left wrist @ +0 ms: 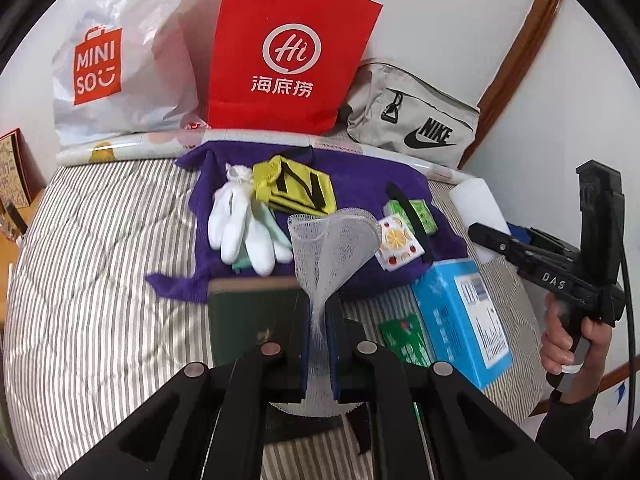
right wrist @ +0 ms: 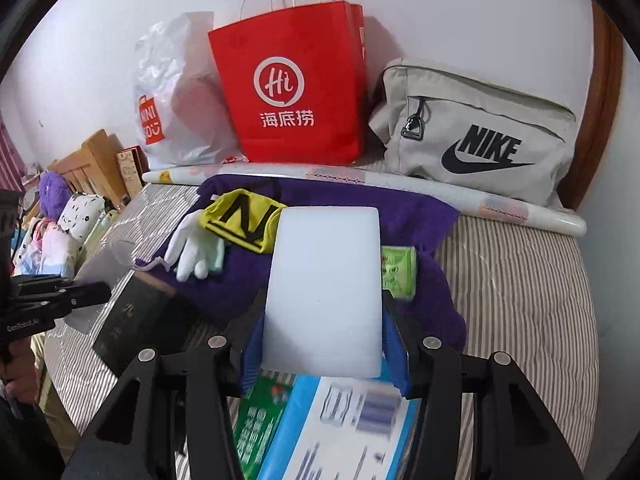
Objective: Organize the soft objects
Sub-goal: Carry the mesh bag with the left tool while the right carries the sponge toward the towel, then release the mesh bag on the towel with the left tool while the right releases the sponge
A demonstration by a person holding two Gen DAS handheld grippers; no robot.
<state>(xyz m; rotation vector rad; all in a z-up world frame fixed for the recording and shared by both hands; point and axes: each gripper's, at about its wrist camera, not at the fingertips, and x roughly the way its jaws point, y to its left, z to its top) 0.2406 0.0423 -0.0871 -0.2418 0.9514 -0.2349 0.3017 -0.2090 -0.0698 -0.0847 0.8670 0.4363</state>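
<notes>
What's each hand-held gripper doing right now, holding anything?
Left hand-held gripper: closed on the white mesh net, lifted over the purple towel.
Right hand-held gripper: closed on the white foam block.

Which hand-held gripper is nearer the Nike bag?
Right. The right hand-held gripper, shut on the white foam block, sits on the side of the Nike bag; the left hand-held gripper, holding the mesh net, is farther away.

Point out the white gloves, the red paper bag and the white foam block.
white gloves (left wrist: 240, 224): left wrist view, on the palm.
red paper bag (right wrist: 292, 92): right wrist view, on its round logo.
white foam block (right wrist: 324, 288): right wrist view, front face middle.
</notes>
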